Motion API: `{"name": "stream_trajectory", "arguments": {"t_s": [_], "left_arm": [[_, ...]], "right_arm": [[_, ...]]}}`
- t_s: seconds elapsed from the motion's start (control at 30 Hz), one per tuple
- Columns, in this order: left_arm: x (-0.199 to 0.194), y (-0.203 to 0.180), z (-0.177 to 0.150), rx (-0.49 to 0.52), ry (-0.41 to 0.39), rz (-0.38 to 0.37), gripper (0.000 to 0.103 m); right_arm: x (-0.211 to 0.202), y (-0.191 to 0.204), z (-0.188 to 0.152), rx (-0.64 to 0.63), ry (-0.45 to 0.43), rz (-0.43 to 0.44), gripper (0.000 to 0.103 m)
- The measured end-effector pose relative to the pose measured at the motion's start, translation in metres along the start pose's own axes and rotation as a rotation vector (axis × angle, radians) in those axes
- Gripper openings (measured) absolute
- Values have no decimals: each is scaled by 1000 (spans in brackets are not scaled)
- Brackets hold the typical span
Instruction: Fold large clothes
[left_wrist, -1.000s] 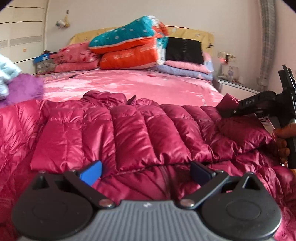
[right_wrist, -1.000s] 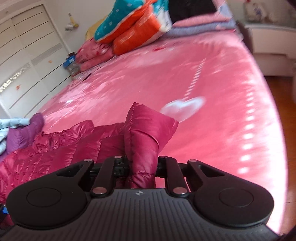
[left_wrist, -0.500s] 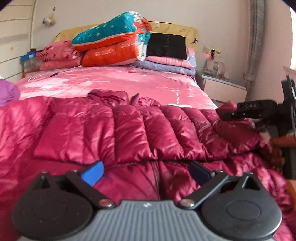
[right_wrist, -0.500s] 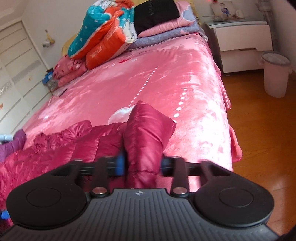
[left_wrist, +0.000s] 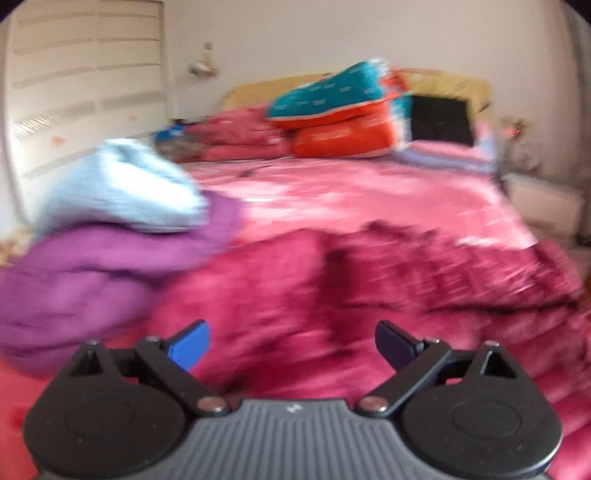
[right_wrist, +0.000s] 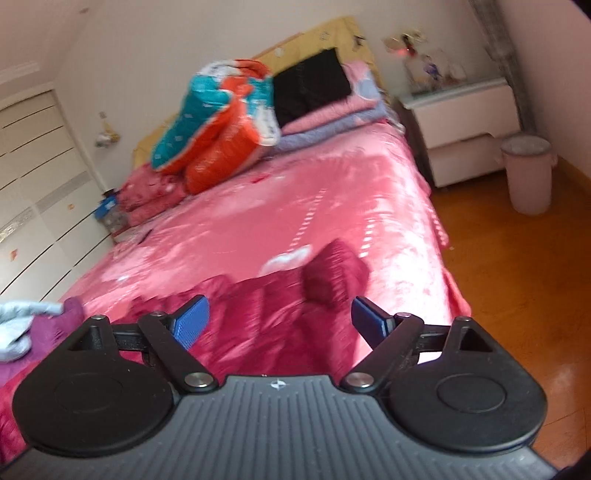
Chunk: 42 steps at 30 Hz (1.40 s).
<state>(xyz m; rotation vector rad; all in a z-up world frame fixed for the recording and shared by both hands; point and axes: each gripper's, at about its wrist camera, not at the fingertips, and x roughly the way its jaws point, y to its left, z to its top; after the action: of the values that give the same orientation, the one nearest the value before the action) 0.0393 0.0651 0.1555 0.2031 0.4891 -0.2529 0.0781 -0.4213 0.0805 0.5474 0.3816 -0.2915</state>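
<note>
Right wrist view showed the right gripper (right_wrist: 280, 317) spread wide, holding nothing, above the crimson quilted puffer jacket (right_wrist: 280, 306) lying on the pink satin bed (right_wrist: 332, 206). Left gripper (left_wrist: 291, 341) gaped likewise. Best practice, I judge: grasp a sleeve edge squarely, fold smoothly inward.

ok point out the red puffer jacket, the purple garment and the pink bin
red puffer jacket (right_wrist: 280, 314): right wrist view, quilted body between the tongs
purple garment (left_wrist: 92, 273): left wrist view, middle of the bundle
pink bin (right_wrist: 529, 177): right wrist view, its side wall
</note>
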Motion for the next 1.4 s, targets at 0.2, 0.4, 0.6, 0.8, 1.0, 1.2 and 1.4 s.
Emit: {"name": "stream_trajectory", "arguments": {"t_s": [0.2, 0.4, 0.6, 0.8, 1.0, 1.2, 1.4], "left_arm": [[24, 39, -32, 92, 145, 144, 83], [65, 68, -57, 40, 292, 180, 62], [69, 85, -54, -73, 303, 162, 38], [59, 99, -49, -140, 316, 141, 15], [27, 99, -21, -164, 257, 71, 13], [-5, 89, 13, -198, 191, -34, 12], [-33, 63, 60, -214, 115, -167, 12]], "right_arm": [[-39, 30, -24, -34, 49, 70, 103], [-63, 56, -46, -43, 113, 138, 103], [-62, 74, -62, -109, 181, 185, 103], [-52, 80, -79, -115, 237, 219, 103], [-51, 82, -87, -147, 255, 249, 103], [-58, 84, -91, -136, 277, 309, 103], [-59, 70, -87, -63, 303, 336, 103]]}}
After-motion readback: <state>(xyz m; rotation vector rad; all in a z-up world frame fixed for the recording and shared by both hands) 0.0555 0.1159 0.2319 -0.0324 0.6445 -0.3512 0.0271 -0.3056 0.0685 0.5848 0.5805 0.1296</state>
